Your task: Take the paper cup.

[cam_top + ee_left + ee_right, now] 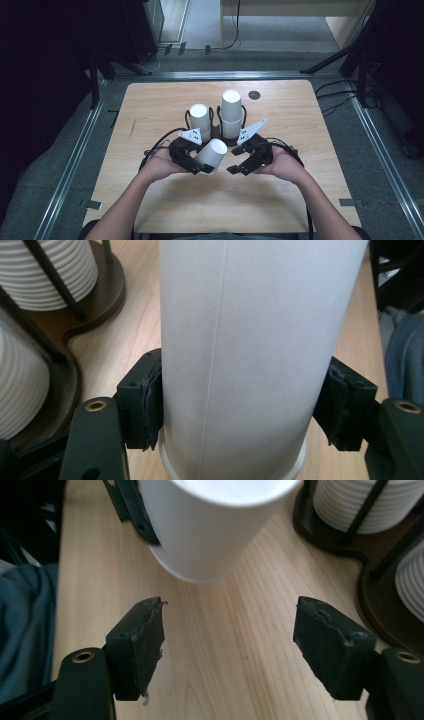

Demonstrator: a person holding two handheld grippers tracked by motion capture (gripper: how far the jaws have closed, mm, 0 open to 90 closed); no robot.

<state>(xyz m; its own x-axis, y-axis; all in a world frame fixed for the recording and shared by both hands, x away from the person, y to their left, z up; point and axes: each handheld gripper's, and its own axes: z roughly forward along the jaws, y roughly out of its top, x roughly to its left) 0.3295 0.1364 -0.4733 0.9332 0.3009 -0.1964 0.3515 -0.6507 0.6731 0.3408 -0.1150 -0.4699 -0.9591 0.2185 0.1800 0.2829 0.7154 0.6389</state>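
Note:
A white paper cup point(212, 154) is held tilted just above the wooden table point(305, 150), in front of the cup rack. My left gripper point(202, 167) is shut on it, its pads point(147, 405) pressing both sides of the cup wall point(250, 340) near the rim. My right gripper point(239, 166) hovers a little to the right of the cup, jaws open with nothing between them. In the right gripper view the cup point(210, 525) hangs ahead of the open gripper point(230, 640), apart from the fingertips point(145, 630).
A dark rack base point(216, 131) with black wire rods holds two stacks of white cups, a shorter one point(200, 121) and a taller one point(232, 112), just behind the grippers. A small dark disc point(254, 94) lies at the table's far side. Cables trail from both grippers.

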